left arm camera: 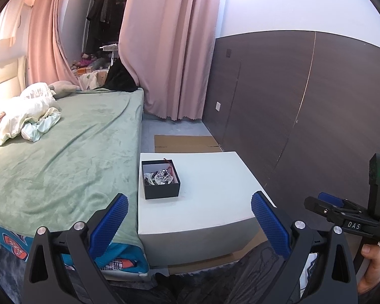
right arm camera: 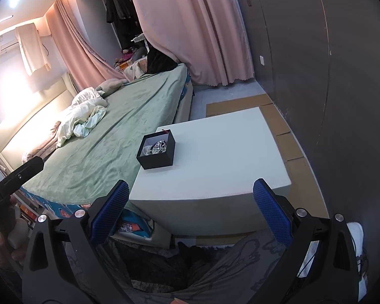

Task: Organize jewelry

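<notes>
Between the blue pads of my left gripper (left arm camera: 188, 212) I am seeing only air: its jaws are standing wide apart and are holding nothing. My right gripper (right arm camera: 190, 202) is spread just as wide and is also carrying nothing; in the left wrist view it is showing at the far right, with a hand (left arm camera: 372, 266) around its handle.

Going outward, both grippers are hanging before the near edge of the white table (left arm camera: 215, 192), not over it. The black box (left arm camera: 160, 179) is sitting on the far left part of that table, close to the edge beside the bed (left arm camera: 71, 157). Its lid is off, and the jewelry (left arm camera: 160, 174) is lying inside as a tangled heap of beads and silver pieces, with a red thread at the back rim. I cannot tell the single pieces apart.

From the left gripper the box is lying ahead and a little to the left; from the right gripper it is lying ahead and more clearly left. So I am judging the left one nearer. The box's long axis is running away from me.

Whether the heap is waiting for sorting or was gathered there already, I cannot judge.
</notes>
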Motion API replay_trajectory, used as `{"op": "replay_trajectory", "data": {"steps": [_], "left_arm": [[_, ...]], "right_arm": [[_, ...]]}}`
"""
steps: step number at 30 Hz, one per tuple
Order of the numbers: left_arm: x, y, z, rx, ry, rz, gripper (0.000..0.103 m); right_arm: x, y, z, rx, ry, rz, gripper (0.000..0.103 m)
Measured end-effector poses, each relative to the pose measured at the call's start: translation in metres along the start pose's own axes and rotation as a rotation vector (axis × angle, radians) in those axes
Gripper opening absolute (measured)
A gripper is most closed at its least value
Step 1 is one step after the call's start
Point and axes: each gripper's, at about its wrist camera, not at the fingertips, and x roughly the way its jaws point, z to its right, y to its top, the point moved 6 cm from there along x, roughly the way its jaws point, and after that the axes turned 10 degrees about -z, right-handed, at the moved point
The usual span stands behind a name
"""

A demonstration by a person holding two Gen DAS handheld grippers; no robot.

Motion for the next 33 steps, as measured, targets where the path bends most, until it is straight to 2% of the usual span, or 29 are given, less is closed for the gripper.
{"op": "replay_trajectory", "data": {"steps": [21, 33], "left_arm": [[-0.0012, 0.0051, -0.0078, 0.0, 0.025, 0.03, 0.095], [-0.004, -0.0047, -0.0066, 0.013, 0.022, 0.033, 0.095]], "right_arm": [[-0.0002, 0.008, -0.0025, -0.027, -0.015, 0.003, 0.098], [0.0029, 0.0061, -0.0044, -0.022, -0.021, -0.01, 0.098]]}}
